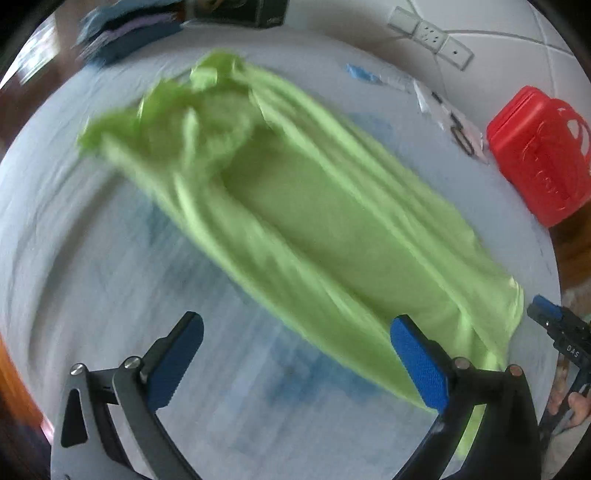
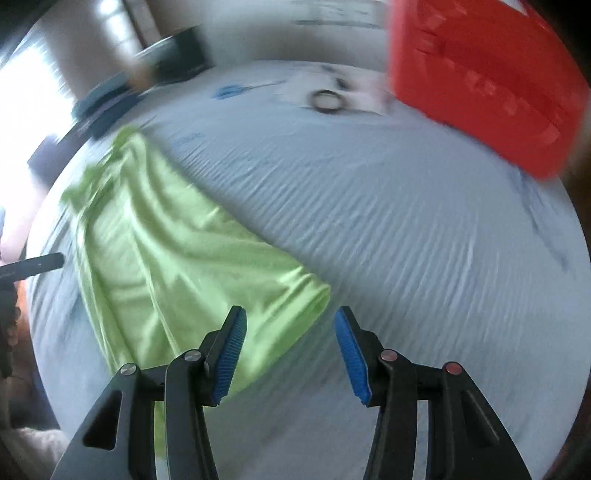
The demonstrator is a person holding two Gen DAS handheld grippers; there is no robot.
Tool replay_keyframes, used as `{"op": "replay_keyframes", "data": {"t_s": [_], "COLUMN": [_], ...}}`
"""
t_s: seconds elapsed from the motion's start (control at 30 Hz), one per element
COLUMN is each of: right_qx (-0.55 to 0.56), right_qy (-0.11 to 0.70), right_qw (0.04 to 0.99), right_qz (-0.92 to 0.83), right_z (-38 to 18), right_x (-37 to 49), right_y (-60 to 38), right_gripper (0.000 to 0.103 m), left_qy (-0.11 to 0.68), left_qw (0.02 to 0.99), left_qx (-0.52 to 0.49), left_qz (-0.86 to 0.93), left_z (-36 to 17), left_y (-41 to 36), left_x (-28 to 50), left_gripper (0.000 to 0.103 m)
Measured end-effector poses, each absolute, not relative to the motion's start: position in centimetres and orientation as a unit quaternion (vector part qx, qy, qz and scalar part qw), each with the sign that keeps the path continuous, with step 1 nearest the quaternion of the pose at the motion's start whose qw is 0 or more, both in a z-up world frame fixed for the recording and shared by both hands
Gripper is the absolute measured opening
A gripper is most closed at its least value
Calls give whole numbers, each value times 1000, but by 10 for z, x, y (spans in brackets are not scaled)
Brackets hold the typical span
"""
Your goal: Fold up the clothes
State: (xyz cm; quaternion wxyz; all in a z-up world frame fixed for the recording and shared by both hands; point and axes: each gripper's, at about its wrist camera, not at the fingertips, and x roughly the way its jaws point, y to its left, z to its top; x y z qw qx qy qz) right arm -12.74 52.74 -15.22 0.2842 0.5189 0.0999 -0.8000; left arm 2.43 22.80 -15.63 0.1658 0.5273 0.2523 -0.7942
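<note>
Surface: pale blue sheet (image 1: 92,229) stretched over a bed or table, rippled with fine creases, both views smeared with motion blur.
Background: red plastic container (image 1: 543,155) at the far right edge, a dark stack of folded clothes (image 1: 125,33) at the far left, wall sockets (image 1: 430,35) up behind, scissors (image 1: 461,133) on some white papers near the container.
Garment: lime-green garment (image 1: 295,206) lies on the sheet as a long, half-gathered strip, bunched and ruffled at the far end, flatter at the near end; nothing is lifting it.
Left gripper: left gripper (image 1: 295,365) has its jaws spread wide and empty, hovering over the near end, right pad over the cloth's edge.
Right gripper: right gripper (image 2: 290,354) has jaws parted and empty too, sitting just off the garment's near corner (image 2: 317,291).
Handling: looks thin, light and limp, with a slight sheen, so likely to slide and sag; no stiffness to count on.
Where to grip: my call is the two near corners along the hem, pinching a single edge and not the piled middle.
Writing: "DAS" is just readable on the right gripper's body as seen from the left wrist; embossing on the red container is too blurred to read.
</note>
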Motion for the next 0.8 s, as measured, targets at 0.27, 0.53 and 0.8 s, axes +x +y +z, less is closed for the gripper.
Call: {"op": "replay_keyframes", "data": {"t_s": [0.27, 0.53, 0.8], "right_qx": [514, 493, 461], "right_qy": [157, 198, 253], "right_qw": [366, 440, 503], "right_qz": [-760, -724, -686], "right_z": [-150, -156, -164], "right_x": [-108, -124, -152], "right_y": [553, 553, 537], "right_gripper": [41, 40, 40], "left_qy": [254, 298, 302], "left_qw": [199, 265, 321], "left_qx": [542, 528, 527], "left_qz": [-776, -750, -727], "left_z": [-144, -148, -166], "left_y": [352, 417, 440], "left_x": [35, 32, 4], "left_gripper": [103, 103, 103]}}
